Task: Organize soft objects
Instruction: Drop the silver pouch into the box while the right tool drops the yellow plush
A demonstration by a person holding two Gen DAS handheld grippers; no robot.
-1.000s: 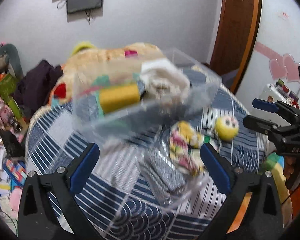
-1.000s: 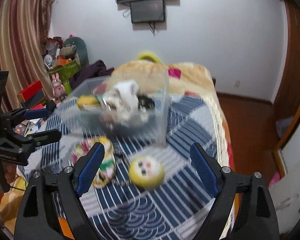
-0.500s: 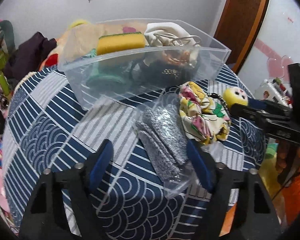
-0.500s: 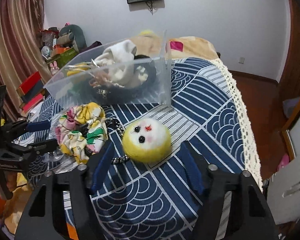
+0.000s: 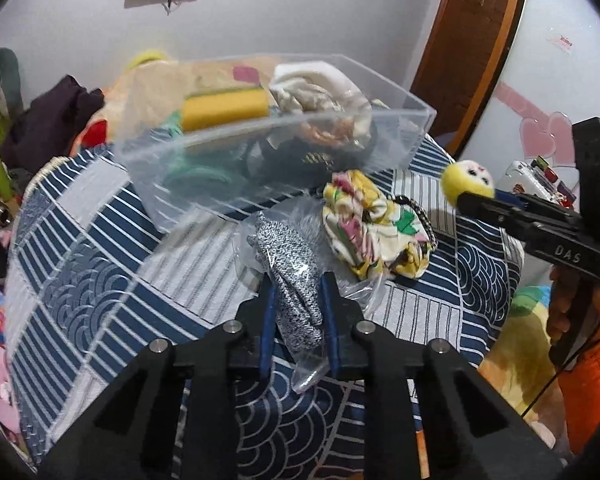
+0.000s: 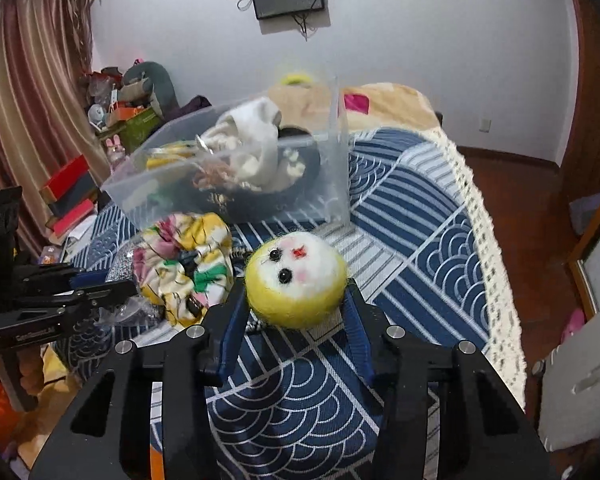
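My left gripper is shut on a grey speckled cloth in a clear plastic bag on the blue patterned bedspread. My right gripper is shut on a yellow-and-white plush ball with a face; the ball also shows in the left wrist view. A floral yellow scrunchie lies between them, also in the right wrist view. Behind stands a clear plastic bin holding a yellow sponge, white cloth and dark items.
The bed's lace edge drops to a wooden floor on the right. Cluttered shelves and boxes stand at the left. A beige blanket lies behind the bin. A brown door is at the far right.
Both grippers moved down and forward. The left jaws closed on the bagged grey cloth and the right jaws closed on the plush ball.
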